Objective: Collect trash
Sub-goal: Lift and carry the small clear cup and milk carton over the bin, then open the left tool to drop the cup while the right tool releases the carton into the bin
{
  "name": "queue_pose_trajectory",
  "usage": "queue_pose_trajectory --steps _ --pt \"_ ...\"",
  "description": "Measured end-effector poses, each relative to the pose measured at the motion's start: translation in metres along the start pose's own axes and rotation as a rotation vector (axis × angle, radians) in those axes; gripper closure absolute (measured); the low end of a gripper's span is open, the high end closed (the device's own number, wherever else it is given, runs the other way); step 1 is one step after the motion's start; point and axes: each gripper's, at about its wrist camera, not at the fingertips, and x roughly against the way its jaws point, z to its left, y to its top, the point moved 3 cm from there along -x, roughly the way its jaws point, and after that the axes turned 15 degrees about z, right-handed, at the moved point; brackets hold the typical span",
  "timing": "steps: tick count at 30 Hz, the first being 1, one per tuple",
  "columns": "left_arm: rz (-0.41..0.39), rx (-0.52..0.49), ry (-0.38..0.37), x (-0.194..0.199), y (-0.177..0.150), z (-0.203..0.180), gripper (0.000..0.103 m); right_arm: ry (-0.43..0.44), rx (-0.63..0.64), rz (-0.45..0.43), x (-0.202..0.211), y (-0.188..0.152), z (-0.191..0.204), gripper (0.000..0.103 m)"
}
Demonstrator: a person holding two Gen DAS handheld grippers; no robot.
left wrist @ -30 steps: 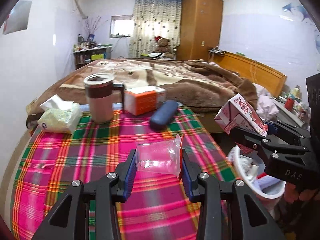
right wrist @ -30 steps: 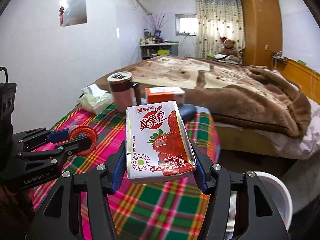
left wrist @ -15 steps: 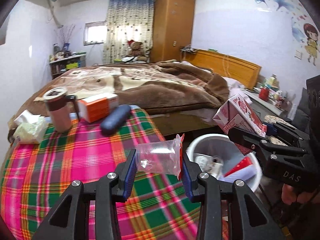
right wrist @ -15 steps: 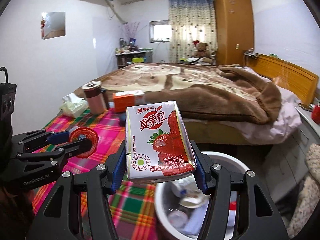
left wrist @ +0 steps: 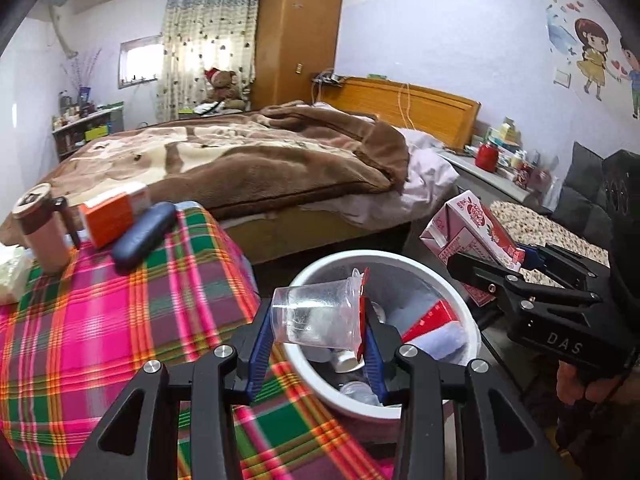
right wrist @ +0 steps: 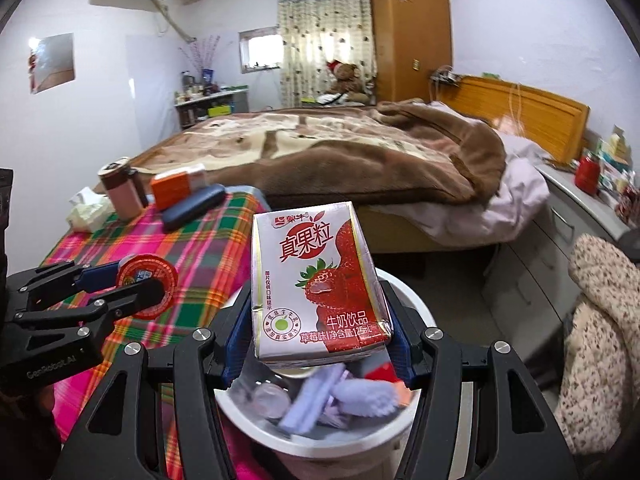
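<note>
Only from the right wrist do we read the strawberry milk carton (right wrist: 320,280), pinched upright by our right gripper (right wrist: 316,344) above the white bin (right wrist: 412,300). At nine o'clock our left gripper (left wrist: 316,344) clamps a clear plastic cup (left wrist: 316,316) sideways; the bin's blurred contents look like tissue.

Bedroom clutter beyond my claws.
A mug (left wrist: 40,232), orange box (left wrist: 110,216) and dark case (left wrist: 144,234) on my plaid tablecloth (left wrist: 100,320); a brown blanket (left wrist: 240,160) behind.

bin (left wrist: 308,280) right of table (left wrist: 120,320) | bed (left wrist: 240,160) behind both
</note>
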Motion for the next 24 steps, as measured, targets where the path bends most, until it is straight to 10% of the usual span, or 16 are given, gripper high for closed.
queue_pose_trajectory --steps 17,24 --pt "0.145 -0.029 -0.036 -0.080 -0.003 -0.036 0.062 -0.051 -0.092 0.178 -0.046 -0.023 -0.050 0.043" --pt "0.148 -0.009 -0.016 -0.083 -0.003 -0.031 0.046 -0.056 -0.087 0.207 -0.051 -0.027 -0.054 0.040"
